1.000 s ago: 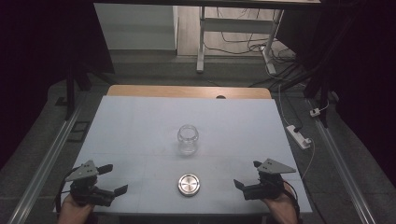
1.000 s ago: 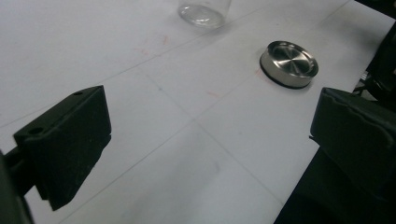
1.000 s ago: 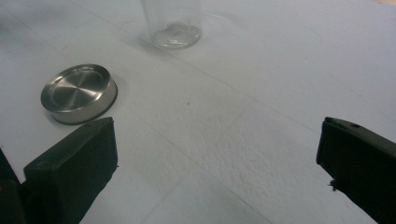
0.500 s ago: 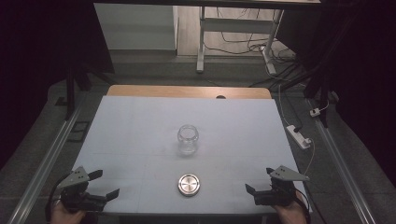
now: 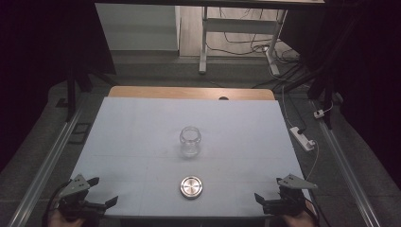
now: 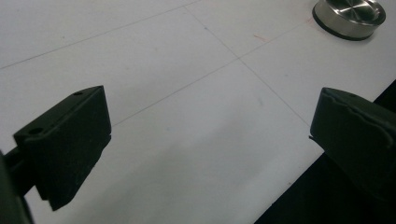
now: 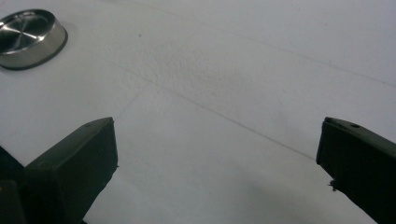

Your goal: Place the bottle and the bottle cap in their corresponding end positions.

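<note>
Both grippers, left gripper (image 5: pixel 97 193) and right gripper (image 5: pixel 269 201), wide open, empty, at the surface (image 5: pixel 142 132) near edge. Metal lid (image 5: pixel 192 186) lies between them, glass jar (image 5: pixel 191 141) upright beyond. Your reach could tip the jar.

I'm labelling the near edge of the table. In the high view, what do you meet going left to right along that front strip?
Left gripper → round metal lid → right gripper.
</note>
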Demonstrator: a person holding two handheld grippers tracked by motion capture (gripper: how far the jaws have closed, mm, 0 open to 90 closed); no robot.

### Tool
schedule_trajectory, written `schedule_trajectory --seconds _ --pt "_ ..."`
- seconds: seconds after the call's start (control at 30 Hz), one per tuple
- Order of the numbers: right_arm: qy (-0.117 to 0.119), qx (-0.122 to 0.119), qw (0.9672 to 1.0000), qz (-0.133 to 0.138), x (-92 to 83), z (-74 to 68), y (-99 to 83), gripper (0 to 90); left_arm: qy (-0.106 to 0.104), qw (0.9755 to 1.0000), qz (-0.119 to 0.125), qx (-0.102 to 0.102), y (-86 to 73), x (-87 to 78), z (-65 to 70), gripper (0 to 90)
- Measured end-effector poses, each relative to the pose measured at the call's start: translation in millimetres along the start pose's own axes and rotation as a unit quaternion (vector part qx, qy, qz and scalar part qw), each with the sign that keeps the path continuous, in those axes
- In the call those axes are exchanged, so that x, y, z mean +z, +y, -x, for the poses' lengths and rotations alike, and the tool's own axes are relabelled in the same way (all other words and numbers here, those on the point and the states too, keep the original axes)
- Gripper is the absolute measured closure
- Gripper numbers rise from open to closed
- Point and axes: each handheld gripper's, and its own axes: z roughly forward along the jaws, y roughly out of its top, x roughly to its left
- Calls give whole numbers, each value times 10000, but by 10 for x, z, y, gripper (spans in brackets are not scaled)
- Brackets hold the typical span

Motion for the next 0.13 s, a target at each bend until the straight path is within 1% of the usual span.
schedule_trajectory --seconds 0.07,0.13 --pt "-14 24 10000 18 -6 3 -3 0 10 10000 -51 -10 2 9 0 0" --pt "-20 21 10000 -21 6 3 -3 0 7 9999 -101 -10 12 23 1 0"
